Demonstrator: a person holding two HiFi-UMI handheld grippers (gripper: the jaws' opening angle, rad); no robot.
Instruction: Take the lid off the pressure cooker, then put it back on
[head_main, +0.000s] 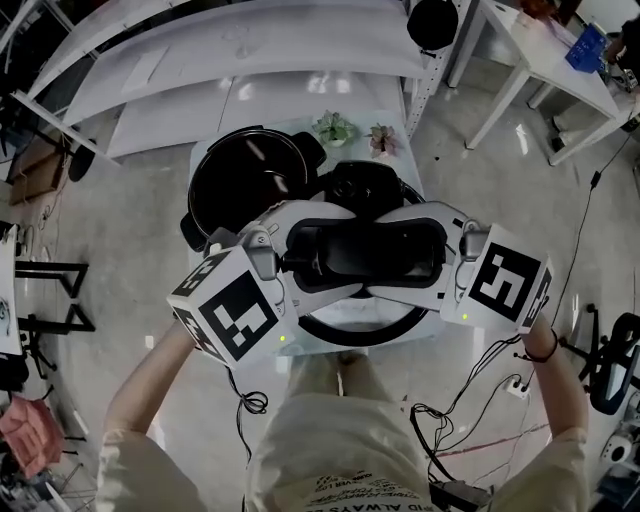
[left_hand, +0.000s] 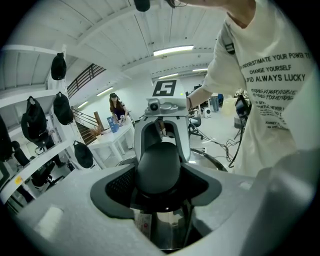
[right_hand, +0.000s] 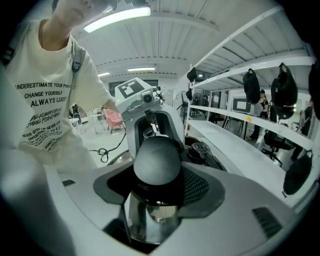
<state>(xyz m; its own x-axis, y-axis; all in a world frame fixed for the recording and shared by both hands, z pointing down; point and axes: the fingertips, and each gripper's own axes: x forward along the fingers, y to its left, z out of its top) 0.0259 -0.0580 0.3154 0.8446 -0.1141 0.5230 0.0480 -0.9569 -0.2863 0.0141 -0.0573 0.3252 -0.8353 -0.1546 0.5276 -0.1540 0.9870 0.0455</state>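
Both grippers meet over the lid (head_main: 360, 330) of the pressure cooker (head_main: 250, 175), one at each end of its long black handle (head_main: 365, 248). The left gripper (head_main: 305, 252) comes in from the left side of the head view and the right gripper (head_main: 425, 250) from the right, so they face each other across the handle. In each gripper view the rounded black end of the handle fills the gap between that gripper's jaws, and the jaws are closed against it, with the lid's shiny metal showing just below. The lid is off the cooker. The cooker stands open on the white table (head_main: 212, 150), and the lid is held beside it, to its right and nearer the person, its rim overlapping the pot's edge in the head view. Two small potted plants (head_main: 335, 128) stand at the table's far edge
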